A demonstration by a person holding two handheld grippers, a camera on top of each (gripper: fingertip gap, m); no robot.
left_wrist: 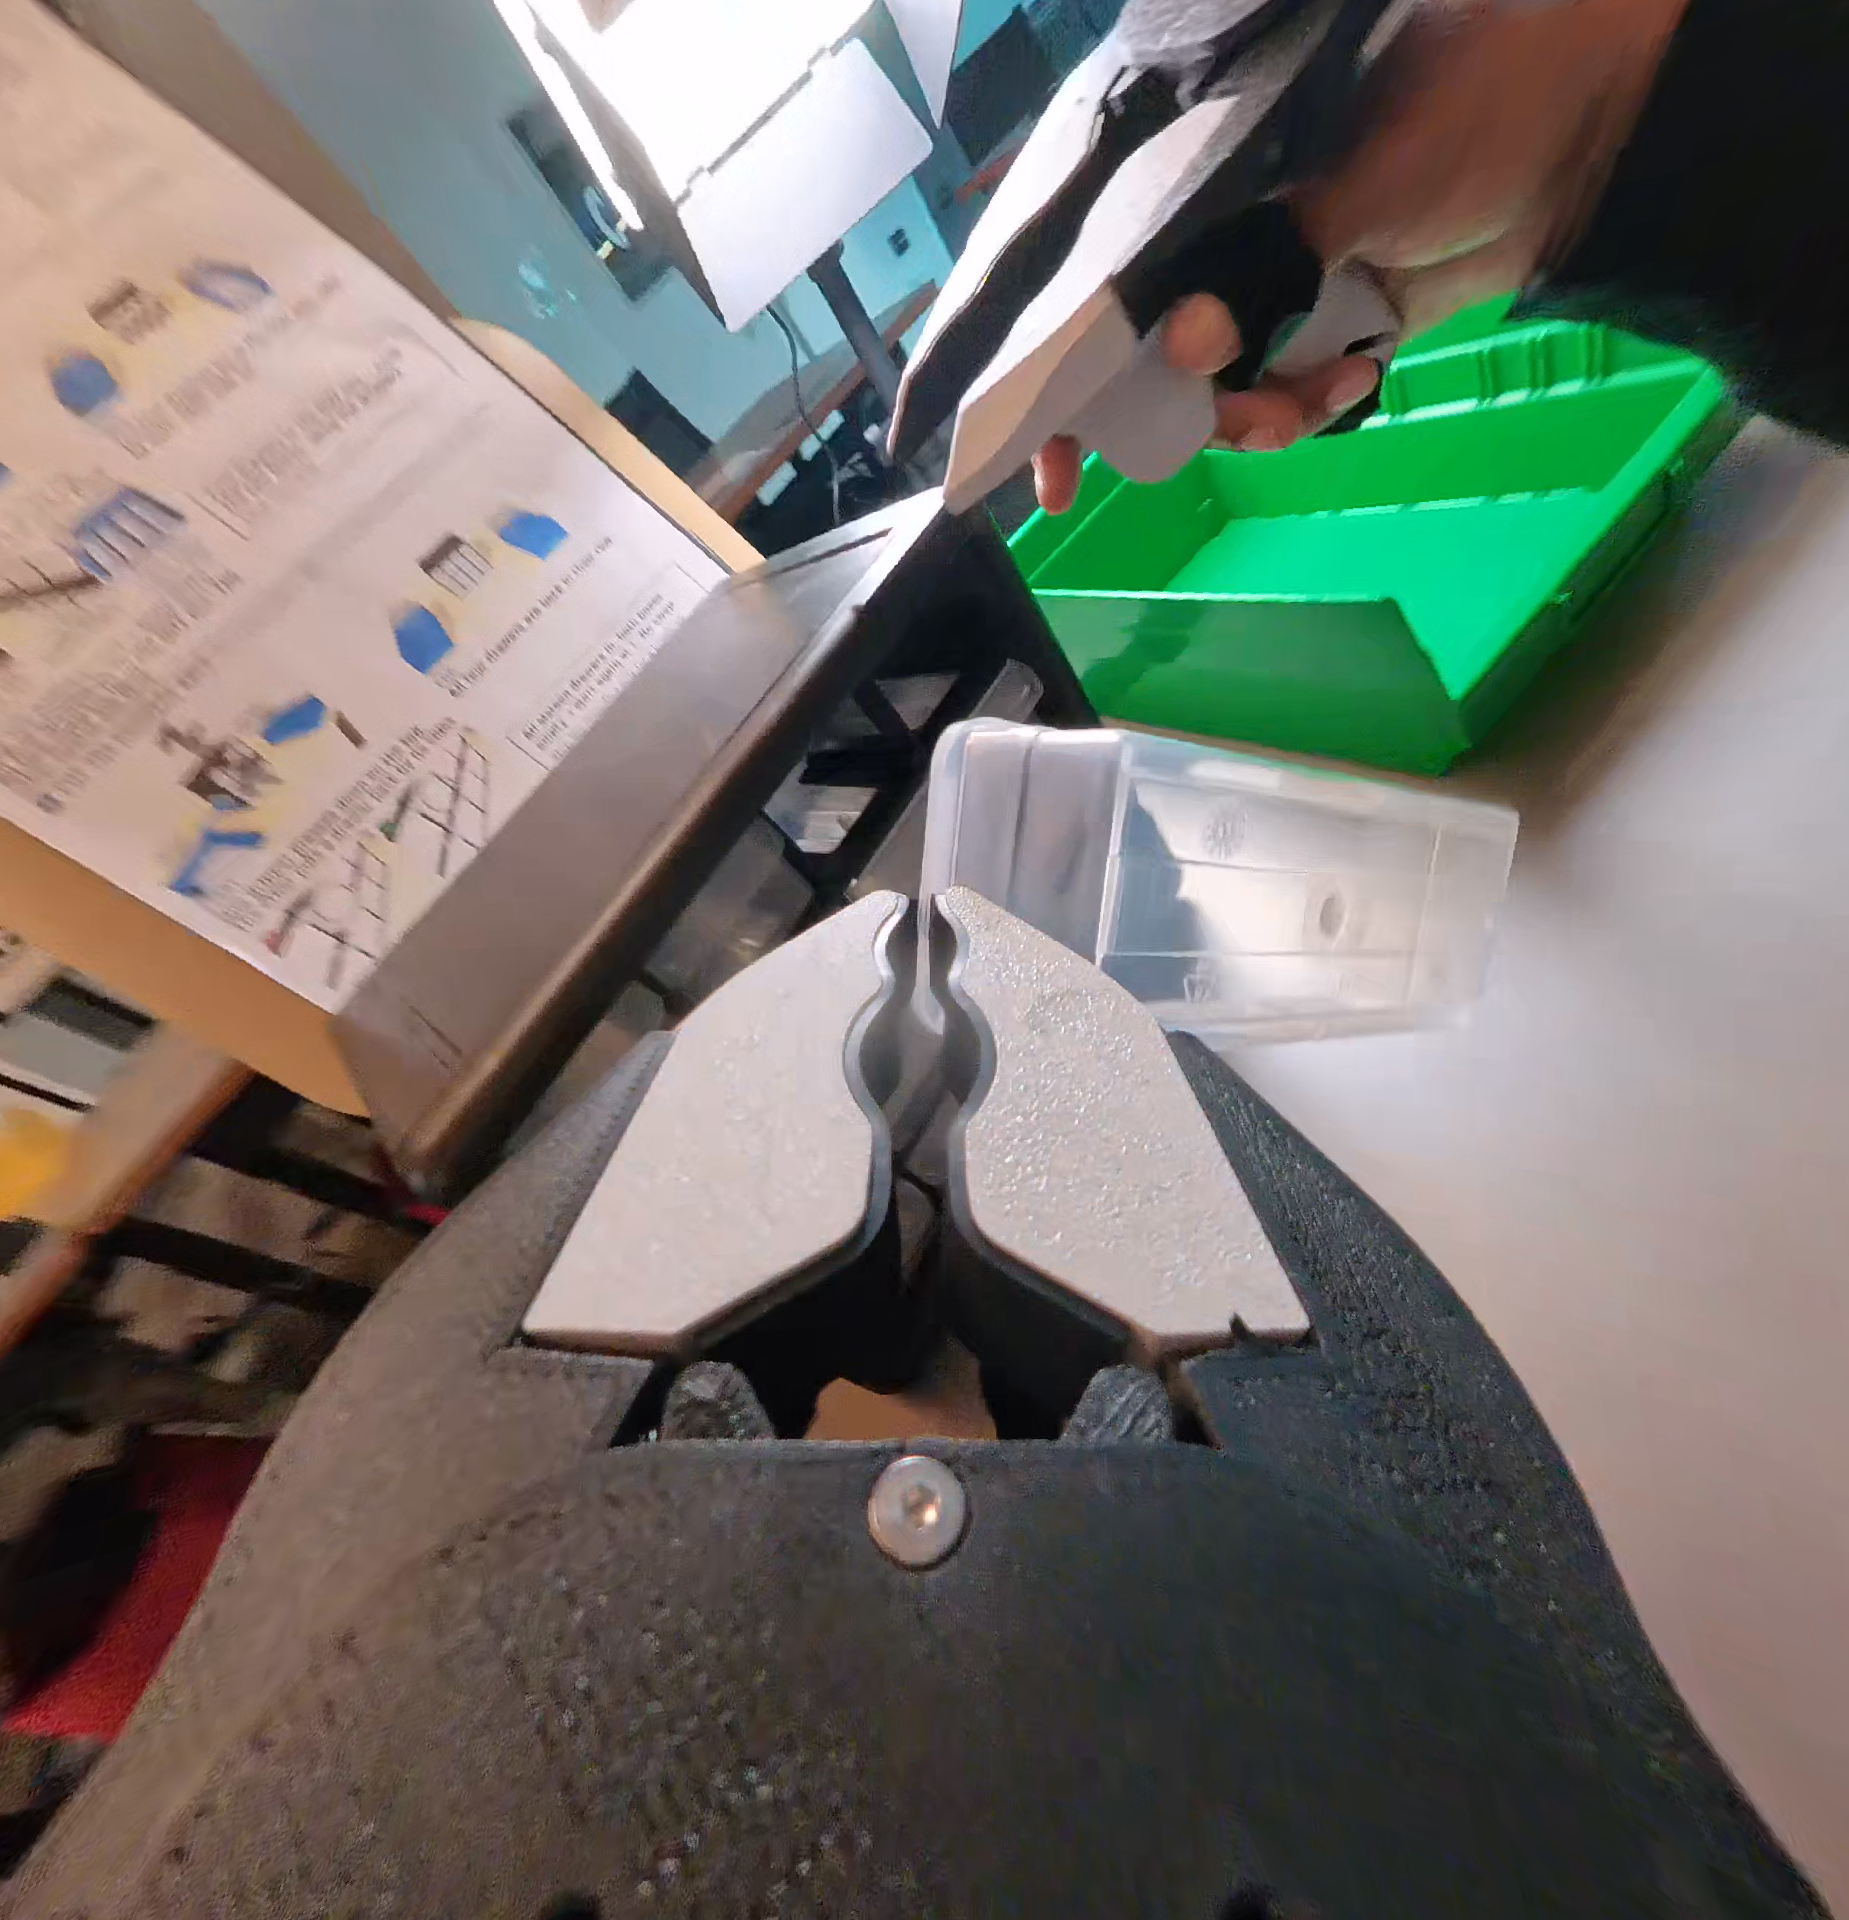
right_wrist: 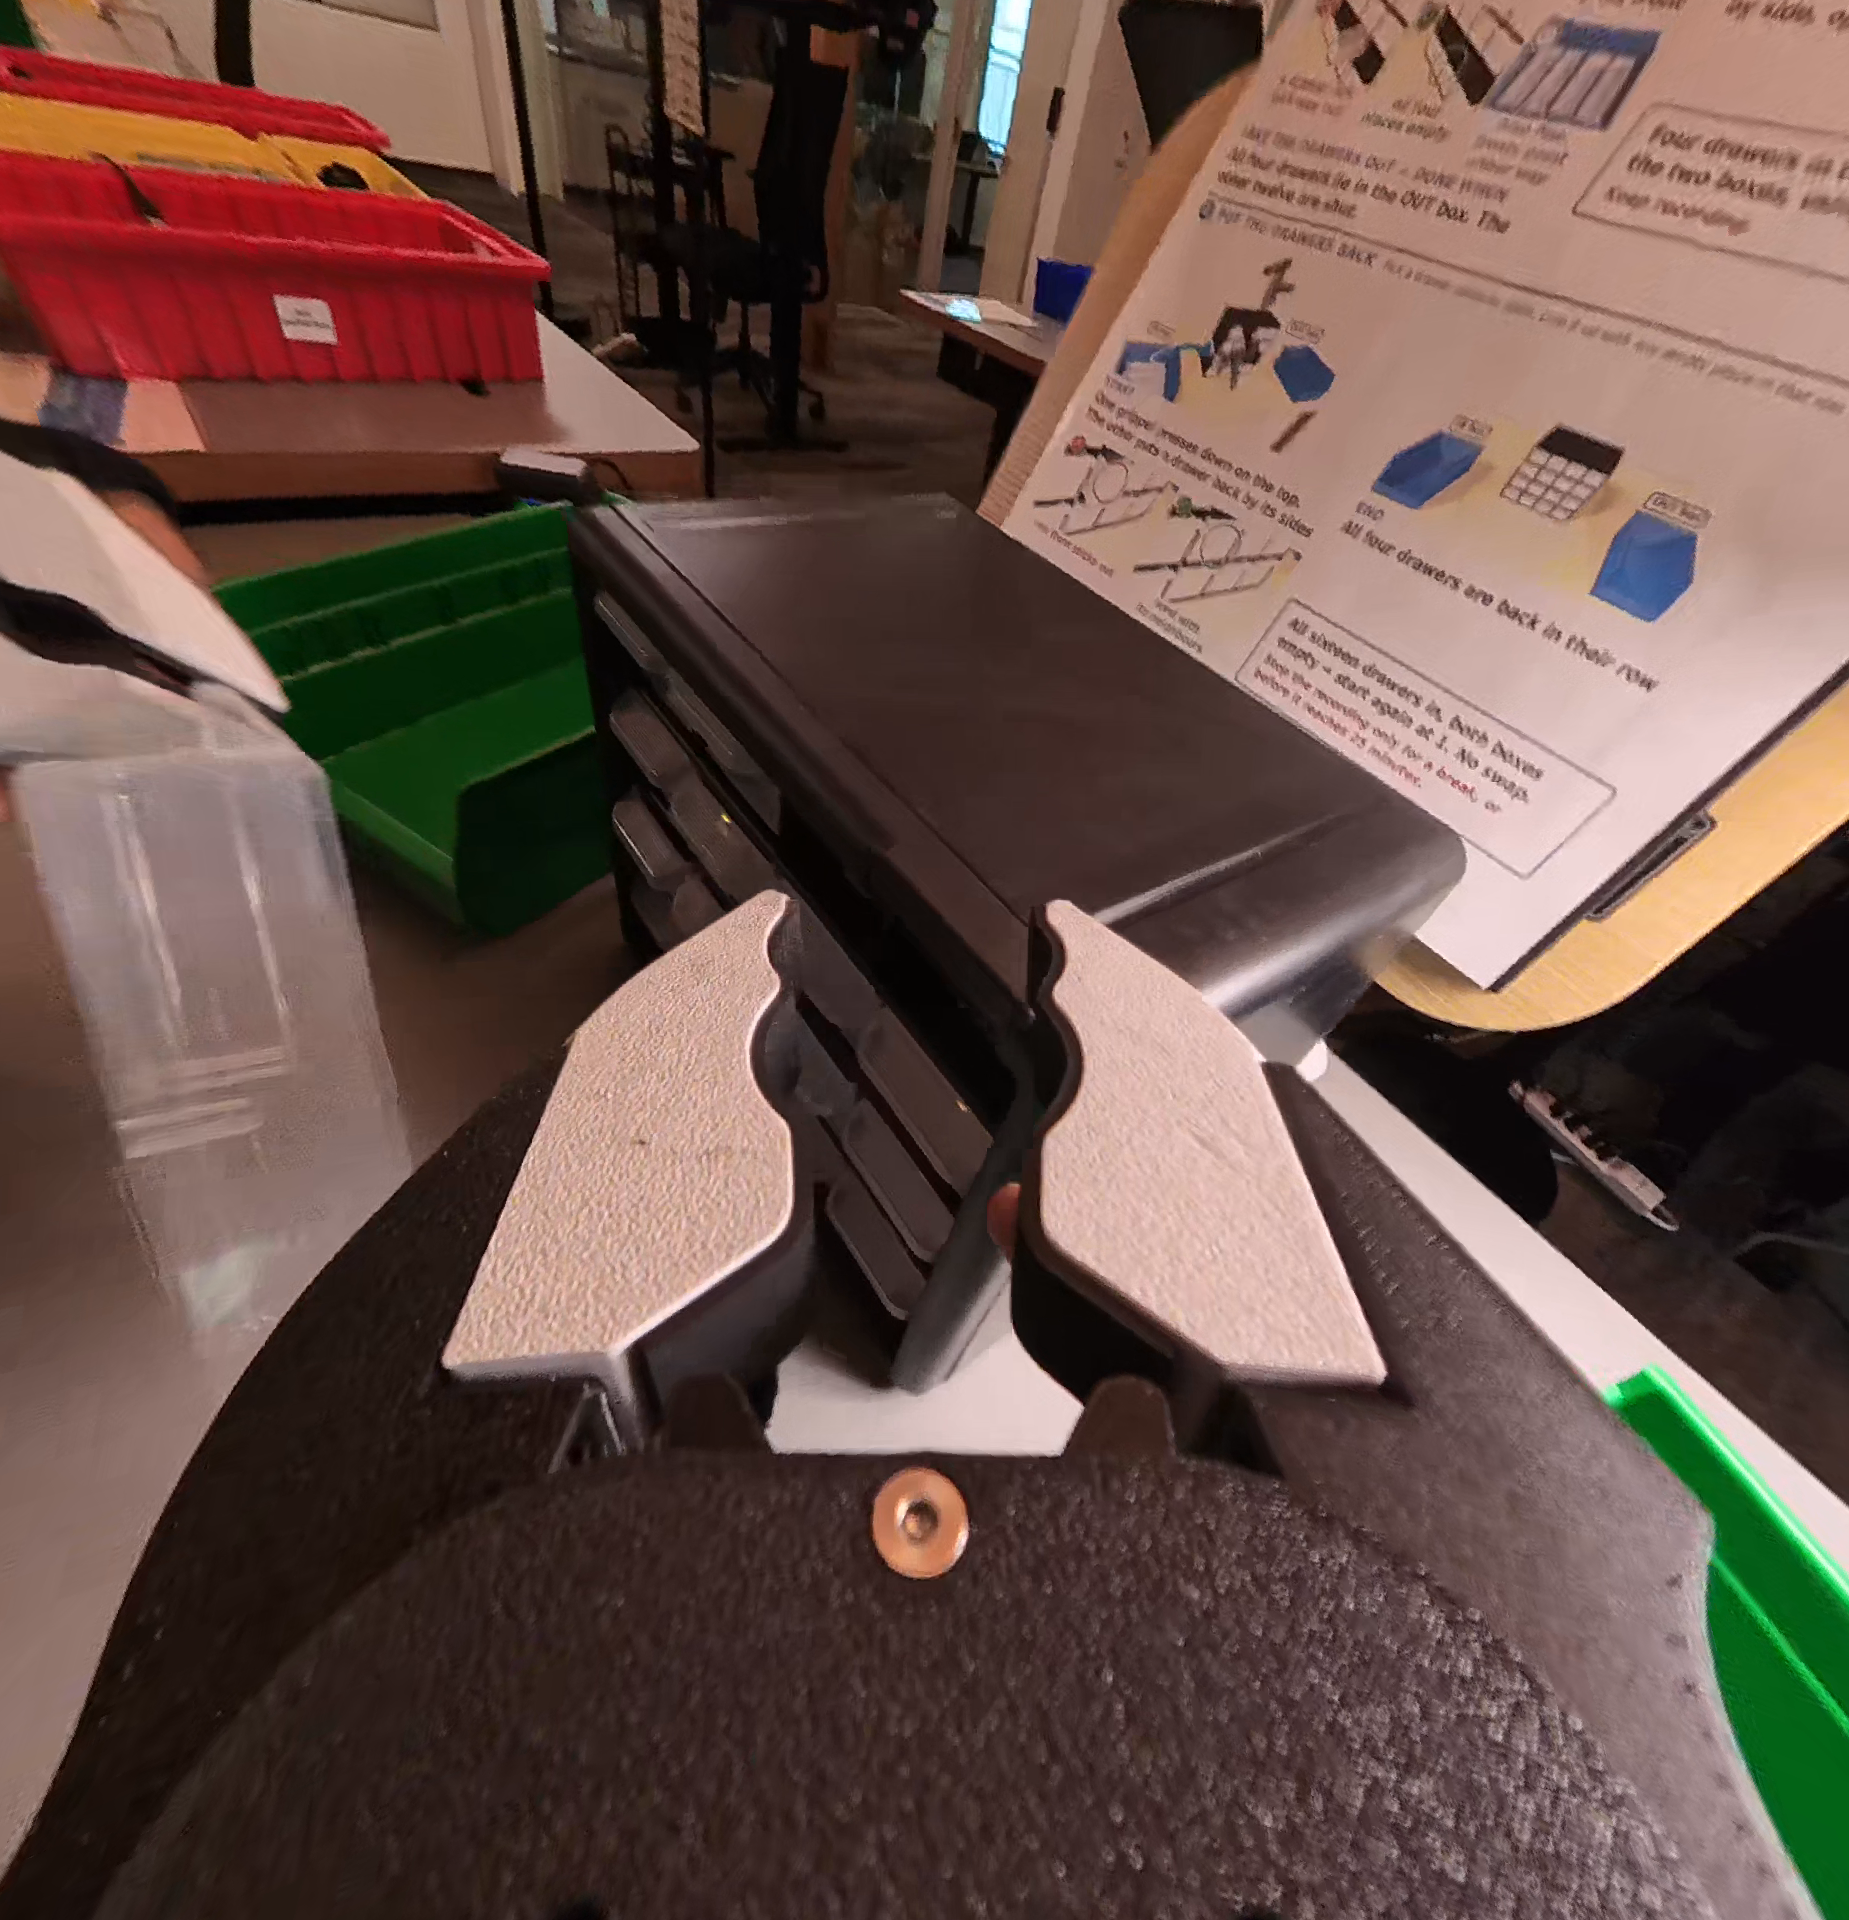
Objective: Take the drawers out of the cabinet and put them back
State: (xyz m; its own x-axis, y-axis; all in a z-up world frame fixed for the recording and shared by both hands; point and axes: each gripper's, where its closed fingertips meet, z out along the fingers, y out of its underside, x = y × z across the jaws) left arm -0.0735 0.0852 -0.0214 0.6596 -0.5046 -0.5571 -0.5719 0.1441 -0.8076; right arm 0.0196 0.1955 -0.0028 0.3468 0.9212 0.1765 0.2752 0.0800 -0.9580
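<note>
The black drawer cabinet (right_wrist: 1003,707) stands on the white table, with its front facing left in the right wrist view; it also shows in the left wrist view (left_wrist: 608,779). My left gripper (left_wrist: 925,909) is shut on a thin edge of a clear plastic drawer (left_wrist: 1211,883). In the right wrist view that drawer (right_wrist: 193,935) hangs blurred below the left gripper (right_wrist: 120,623), out in front of the cabinet. My right gripper (right_wrist: 915,914) is open and empty, with its fingers straddling the cabinet's top front edge. It shows in the left wrist view (left_wrist: 961,447) with its tips at the cabinet top.
An empty green bin (left_wrist: 1315,623) lies on the table beyond the cabinet's front, also seen in the right wrist view (right_wrist: 432,727). A second green bin's edge (right_wrist: 1782,1662) is near right. An illustrated sheet (right_wrist: 1522,416) leans behind the cabinet. Red bins (right_wrist: 255,281) sit on another table.
</note>
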